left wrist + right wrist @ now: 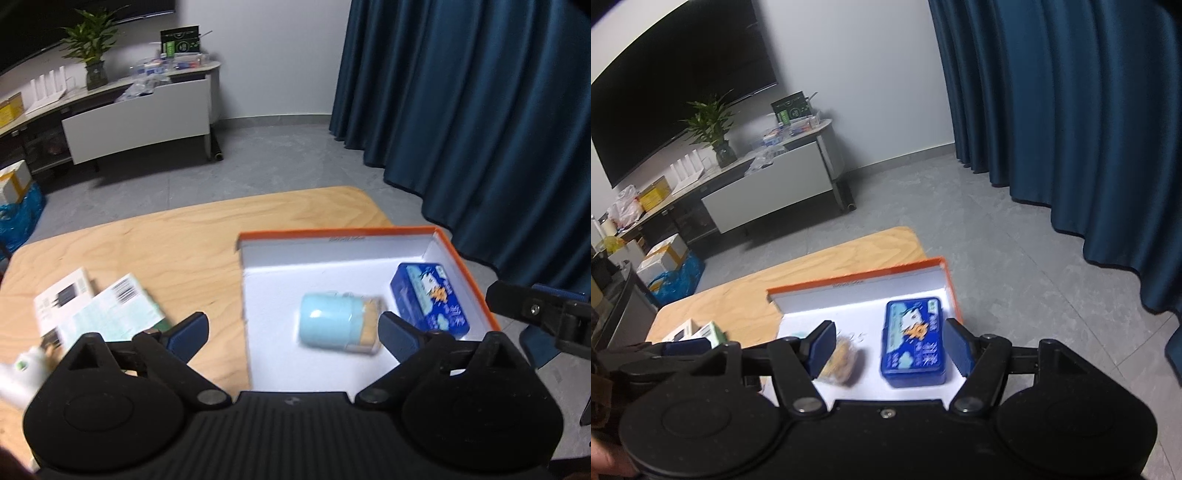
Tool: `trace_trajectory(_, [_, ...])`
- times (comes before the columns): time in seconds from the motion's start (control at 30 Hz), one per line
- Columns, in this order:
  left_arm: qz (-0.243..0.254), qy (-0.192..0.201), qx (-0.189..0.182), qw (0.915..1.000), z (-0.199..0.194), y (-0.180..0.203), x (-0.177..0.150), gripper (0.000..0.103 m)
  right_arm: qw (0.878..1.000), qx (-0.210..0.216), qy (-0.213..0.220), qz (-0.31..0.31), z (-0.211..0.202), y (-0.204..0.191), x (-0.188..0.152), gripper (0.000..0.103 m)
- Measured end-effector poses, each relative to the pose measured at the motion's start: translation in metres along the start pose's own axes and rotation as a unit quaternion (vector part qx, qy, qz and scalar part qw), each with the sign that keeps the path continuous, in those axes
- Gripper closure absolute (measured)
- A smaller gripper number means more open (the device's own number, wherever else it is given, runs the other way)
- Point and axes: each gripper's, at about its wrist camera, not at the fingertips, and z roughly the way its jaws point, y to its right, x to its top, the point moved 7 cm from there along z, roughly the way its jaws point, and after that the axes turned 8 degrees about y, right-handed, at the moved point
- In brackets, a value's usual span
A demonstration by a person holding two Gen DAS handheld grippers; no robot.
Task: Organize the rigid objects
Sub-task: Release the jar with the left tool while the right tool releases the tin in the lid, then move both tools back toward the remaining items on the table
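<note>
Left wrist view: left gripper spread wide, nothing pinched; one pale-blue cylindrical jar with a cork-coloured end lies on its side just ahead, nearer the right finger, in one shallow white tray with an orange rim; one dark-blue rectangular tin beyond the right finger, same tray; two printed cartons ahead-left on the pale wooden table; one white bottle far left.

Right wrist view: right gripper parted, empty; the tin sits between the fingers, nearer the right one, untouched; jar end beside the left finger; tray rim ahead.
</note>
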Motion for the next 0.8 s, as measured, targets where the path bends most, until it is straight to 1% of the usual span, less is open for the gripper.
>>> trace_trajectory(0.13, [-0.004,-0.004,0.012,0.9999,-0.014,-0.011,-0.006,0.002,1.000,0.007,-0.008,-0.005,-0.007,-0.010,-0.008,0.025])
trace_trajectory(0.2, [-0.004,-0.003,0.024,0.9997,-0.021,-0.017,-0.008,0.002,1.000,0.010,-0.010,-0.008,-0.010,-0.015,-0.011,0.025])
trace_trajectory(0.4, [-0.011,0.002,0.037,0.9992,-0.041,-0.034,-0.014,0.001,0.999,0.023,-0.020,-0.017,-0.014,-0.029,-0.019,0.025])
trace_trajectory(0.8, [-0.042,0.013,0.060,0.9972,-0.061,-0.067,-0.021,0.001,0.998,0.045,-0.034,-0.038,-0.016,-0.062,-0.032,0.025])
